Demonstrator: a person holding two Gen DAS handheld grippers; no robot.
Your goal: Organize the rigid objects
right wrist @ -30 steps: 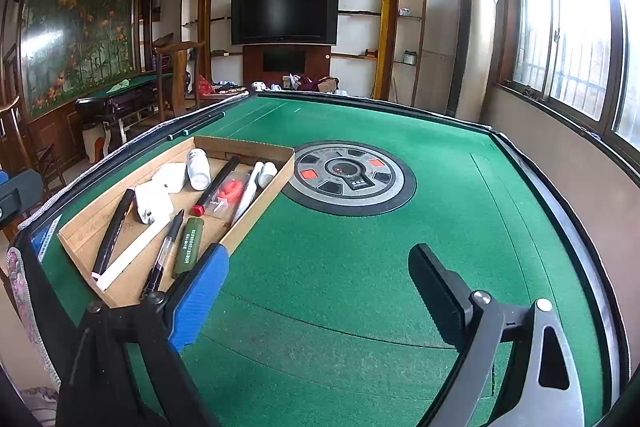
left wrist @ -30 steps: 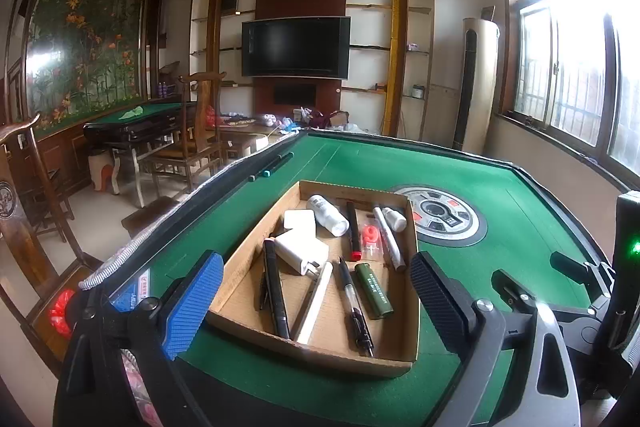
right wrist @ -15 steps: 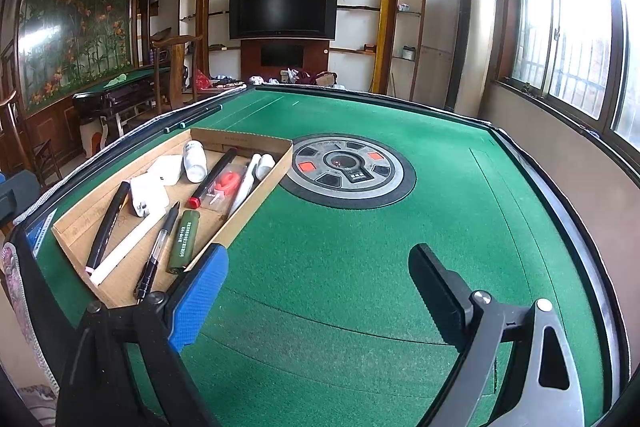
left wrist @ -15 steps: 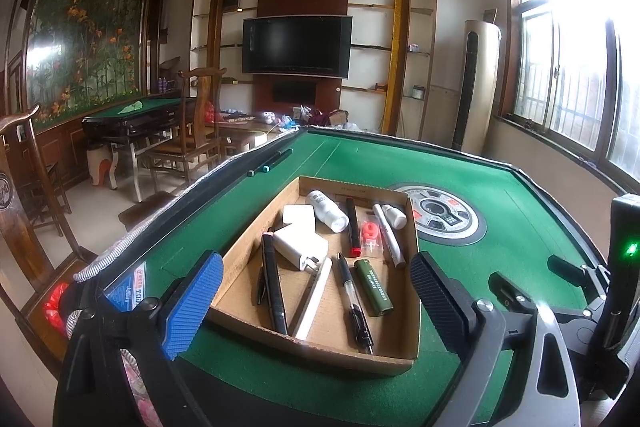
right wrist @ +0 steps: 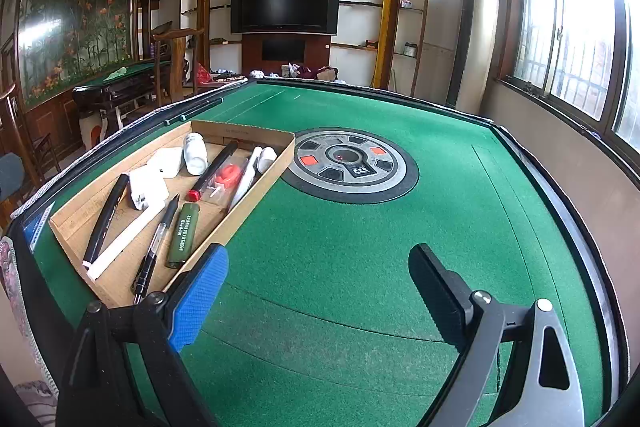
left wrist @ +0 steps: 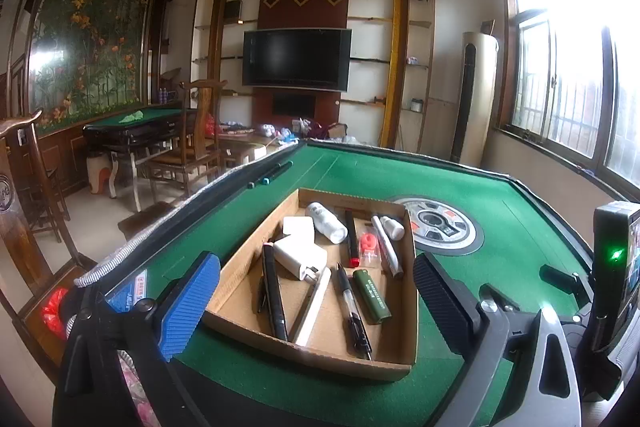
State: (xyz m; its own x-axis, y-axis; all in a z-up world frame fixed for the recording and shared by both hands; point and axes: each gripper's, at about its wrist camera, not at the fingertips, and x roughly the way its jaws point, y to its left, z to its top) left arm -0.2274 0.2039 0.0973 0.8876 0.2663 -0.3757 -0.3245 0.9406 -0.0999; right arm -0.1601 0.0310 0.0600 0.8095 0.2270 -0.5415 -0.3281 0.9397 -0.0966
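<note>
Left wrist: cardboard tray (left wrist: 240, 279) of pens sits between wide-open, empty left tongs (left wrist: 316, 303) — right tongs (right wrist: 318, 293) gaping too, beside it over bare worktop (right wrist: 400, 239).

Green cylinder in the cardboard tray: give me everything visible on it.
The green cylinder is a short, dark olive tube, plastic or painted metal by its look, with a line of pale print along its length that is too small to read. It lies flat on the floor of the cardboard tray, toward the near right part, roughly lengthwise with the tray. A clear-barrelled black pen lies close beside it on its left; contact cannot be told. Neither tongs touch it.
</note>
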